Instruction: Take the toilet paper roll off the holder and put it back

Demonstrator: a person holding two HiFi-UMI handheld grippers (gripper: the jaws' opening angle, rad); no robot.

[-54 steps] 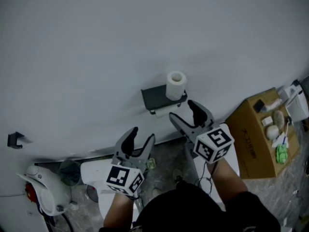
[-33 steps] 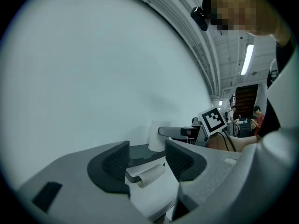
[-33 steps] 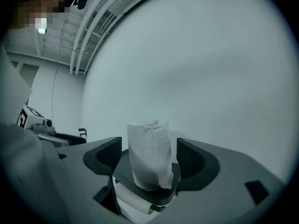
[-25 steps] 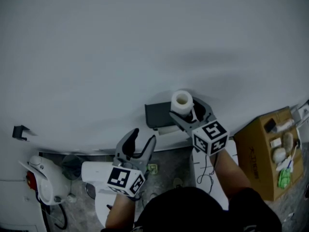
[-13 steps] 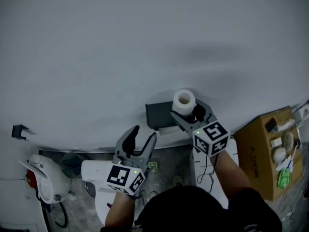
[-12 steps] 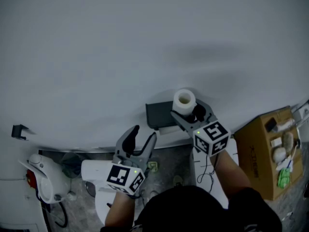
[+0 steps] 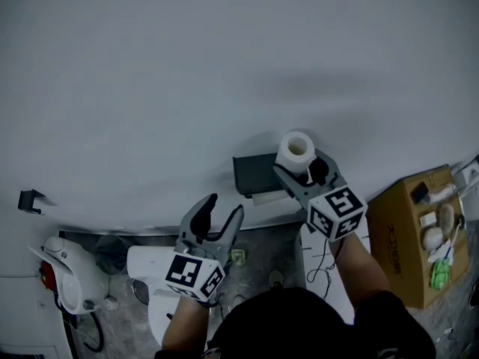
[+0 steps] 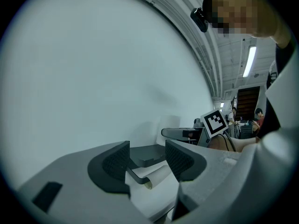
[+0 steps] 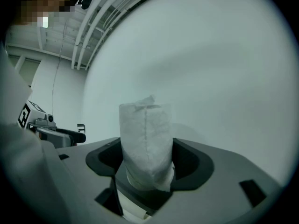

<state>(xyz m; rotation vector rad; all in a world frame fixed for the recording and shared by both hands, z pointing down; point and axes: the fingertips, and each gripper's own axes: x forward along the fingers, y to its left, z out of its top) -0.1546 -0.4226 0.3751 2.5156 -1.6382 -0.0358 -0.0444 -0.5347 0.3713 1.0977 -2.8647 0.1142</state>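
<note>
The white toilet paper roll [image 7: 296,150] stands on end over the right end of the dark wall holder [image 7: 253,172]. My right gripper [image 7: 298,164] reaches level to it. Its jaws have just been closing, and both pads now press the sides of the roll [image 9: 145,139]. In the right gripper view the dark holder [image 9: 140,199] shows just under the roll, between the jaws of my right gripper [image 9: 147,164]. My left gripper [image 7: 222,209] hangs lower left, open and holding nothing. In the left gripper view, past my left gripper [image 8: 147,160], are the holder [image 8: 147,154] and a hanging paper sheet [image 8: 156,176].
The plain white wall [image 7: 187,66] fills most of the head view. A cardboard box [image 7: 412,230] with small items stands at the right. A white toilet [image 7: 150,264] and a white appliance [image 7: 71,279] are on the floor at lower left. A small black bracket [image 7: 28,199] sticks out of the wall.
My right gripper came up to the holder, took the roll between its jaws and closed on it. Roll and gripper have since shifted slightly right. The left gripper has stayed put.
</note>
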